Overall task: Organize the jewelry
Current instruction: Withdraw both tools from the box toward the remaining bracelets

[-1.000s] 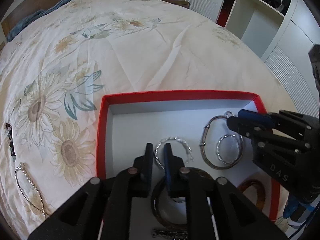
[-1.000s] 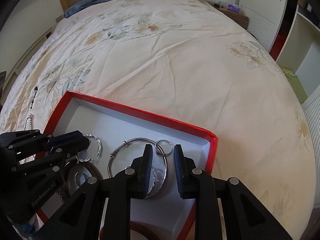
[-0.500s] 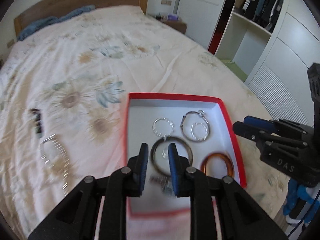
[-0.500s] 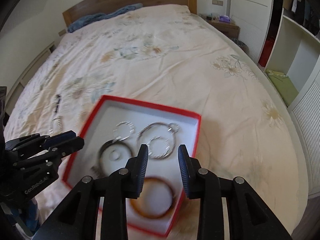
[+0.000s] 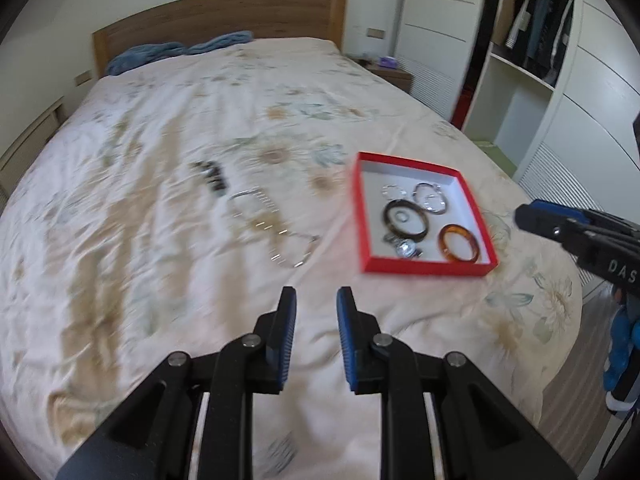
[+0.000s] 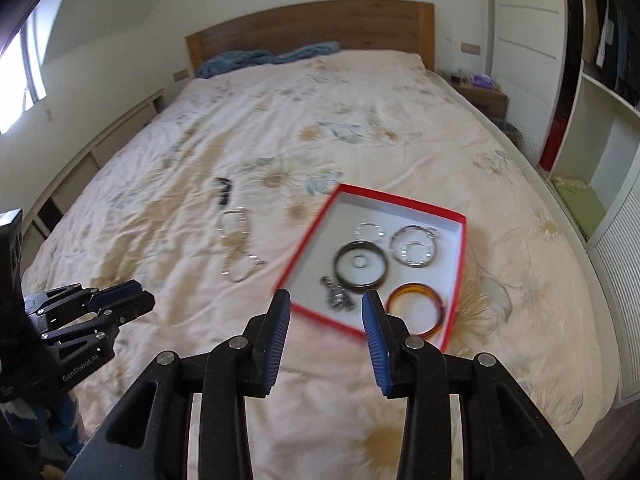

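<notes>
A red box with a white inside (image 5: 472,208) (image 6: 456,256) lies on the bed and holds several bangles and rings: a dark bangle (image 6: 361,267), silver hoops (image 6: 414,252), an amber bangle (image 6: 417,310), a small metal piece (image 6: 337,296). On the quilt left of the box lie a silver chain (image 5: 276,228) (image 6: 238,244) and a dark beaded piece (image 5: 212,176) (image 6: 223,192). My left gripper (image 5: 316,300) is open and empty, held back above the quilt. My right gripper (image 6: 325,304) is open and empty, just short of the box's near edge.
The flowered quilt (image 5: 160,160) covers a bed with a wooden headboard (image 6: 312,28) and a blue blanket (image 5: 180,50) at its far end. White wardrobe shelves (image 5: 520,80) stand to the right, past the bed's edge.
Both grippers have pulled back and up from inside the box, so the whole bed shows. Both have opened wider, the right more. The jewelry stays in the box.
</notes>
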`<state>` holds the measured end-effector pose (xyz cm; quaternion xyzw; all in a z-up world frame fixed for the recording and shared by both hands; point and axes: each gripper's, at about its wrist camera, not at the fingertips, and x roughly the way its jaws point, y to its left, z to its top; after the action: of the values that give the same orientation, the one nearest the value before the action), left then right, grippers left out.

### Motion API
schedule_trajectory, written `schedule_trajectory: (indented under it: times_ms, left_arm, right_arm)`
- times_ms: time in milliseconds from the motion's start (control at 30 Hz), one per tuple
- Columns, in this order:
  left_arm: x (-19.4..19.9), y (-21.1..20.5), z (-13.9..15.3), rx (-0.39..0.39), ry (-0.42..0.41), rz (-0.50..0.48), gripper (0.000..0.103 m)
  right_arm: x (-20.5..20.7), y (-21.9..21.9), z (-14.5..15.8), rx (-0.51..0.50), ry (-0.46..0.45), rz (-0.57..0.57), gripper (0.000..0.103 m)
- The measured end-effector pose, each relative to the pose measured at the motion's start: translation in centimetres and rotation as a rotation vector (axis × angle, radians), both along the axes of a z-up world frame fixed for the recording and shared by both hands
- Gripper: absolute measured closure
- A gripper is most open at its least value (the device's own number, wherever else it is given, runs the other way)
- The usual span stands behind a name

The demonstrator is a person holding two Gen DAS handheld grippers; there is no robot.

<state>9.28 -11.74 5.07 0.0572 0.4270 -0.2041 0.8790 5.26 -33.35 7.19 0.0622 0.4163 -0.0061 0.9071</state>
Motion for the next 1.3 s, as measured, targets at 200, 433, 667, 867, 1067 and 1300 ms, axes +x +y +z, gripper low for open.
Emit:
schedule_trajectory:
  times_ms: [200,433,667,867,1067,1300]
  left_arm:
    - [-4.0,5.4,3.1,0.002,-0.107,0.096,0.069]
    - [-8.6,10.1,5.6,0.014,-0.191,0.214,0.064]
    - [-12.0,13.0,7.3,0.002,-0.271,0.278,0.053]
    - [-12.6,14.1,7.9,0.009,-0.294,0.297,0.053]
    - [-11.1,14.2,7.7,0.029,-0.284,0.324,0.053]
    - [-7.5,13.4,5.7,0.064,-0.221,0.319,0.053]
  right_arm:
    - [-3.2,4.0,2.4,0.008,-0.055,0.041,0.066]
    - [-6.4,9.3,4.1,0.011,-0.109,0.092,0.066]
    - [-8.8,14.1,5.7,-0.013,-0.152,0.158,0.066]
    - [-9.1,16.3,6.6,-0.023,-0.185,0.197,0.066]
    - [-7.5,16.8,5.9,-0.014,-0.172,0.216,0.066]
    - [-4.2,16.0,4.1,0.010,-0.135,0.208,0.066]
